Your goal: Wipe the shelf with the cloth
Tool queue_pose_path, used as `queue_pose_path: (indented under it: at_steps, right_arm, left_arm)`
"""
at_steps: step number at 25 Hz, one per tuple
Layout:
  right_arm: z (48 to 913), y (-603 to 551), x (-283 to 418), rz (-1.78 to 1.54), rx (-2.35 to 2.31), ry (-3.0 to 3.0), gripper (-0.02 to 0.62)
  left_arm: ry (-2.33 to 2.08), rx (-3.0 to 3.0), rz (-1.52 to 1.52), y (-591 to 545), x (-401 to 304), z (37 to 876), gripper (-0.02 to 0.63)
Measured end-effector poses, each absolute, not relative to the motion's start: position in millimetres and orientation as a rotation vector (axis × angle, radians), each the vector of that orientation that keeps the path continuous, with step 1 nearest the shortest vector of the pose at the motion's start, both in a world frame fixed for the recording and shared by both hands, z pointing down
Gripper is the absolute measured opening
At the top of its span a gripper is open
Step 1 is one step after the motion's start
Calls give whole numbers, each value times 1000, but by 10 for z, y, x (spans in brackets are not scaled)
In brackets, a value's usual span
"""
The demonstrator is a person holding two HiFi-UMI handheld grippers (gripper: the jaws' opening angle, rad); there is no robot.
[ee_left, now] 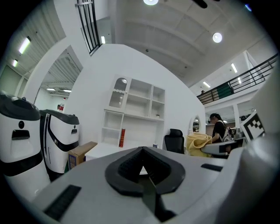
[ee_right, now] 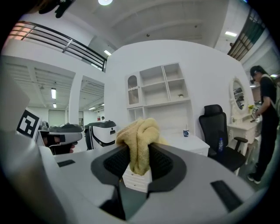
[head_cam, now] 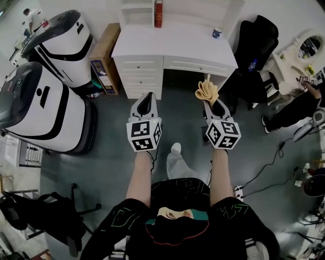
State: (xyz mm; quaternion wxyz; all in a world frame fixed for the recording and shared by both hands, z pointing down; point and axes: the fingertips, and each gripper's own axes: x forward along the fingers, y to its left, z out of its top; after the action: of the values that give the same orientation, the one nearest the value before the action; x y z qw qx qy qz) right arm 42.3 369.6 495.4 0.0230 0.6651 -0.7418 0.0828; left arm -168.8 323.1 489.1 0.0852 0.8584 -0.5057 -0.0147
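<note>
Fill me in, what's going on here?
A person stands in front of a white desk with a white shelf unit, a gripper in each hand. The right gripper is shut on a bunched yellow terry cloth, held in the air. The left gripper is shut and empty. Neither touches the shelf unit yet, so wiping has not begun.

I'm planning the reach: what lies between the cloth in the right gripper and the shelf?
The white desk: in the head view its drawers and top lie between the cloth and the shelf, with a blue cup on the top.
</note>
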Motion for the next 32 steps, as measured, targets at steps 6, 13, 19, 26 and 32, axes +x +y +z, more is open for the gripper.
queue_pose_path:
  at_steps: [6,13,19,26,32]
  right_arm:
    - [5250,3077,731,368,2063,-2314,121]
    - [5365,2124,1405,462,2112,-2294,121]
    - [5175,1386,1781,439,2104,-2355,121]
    - [5161,808,1595,432,1962,-2455,121]
    - [5247,519,1572,434,1935,-2447,121]
  left_arm:
    - [-1521,2552,60,2632,-1382,5054,-2]
    - [-1509,2578,142,1743,-747,5074,-2]
    - [-1565,2584,117,1137,-417,4882,-2]
    - [-1696,2520,112,677,-577,4758,-2]
    - [-1700,2513,98,320,-595,4775,-2]
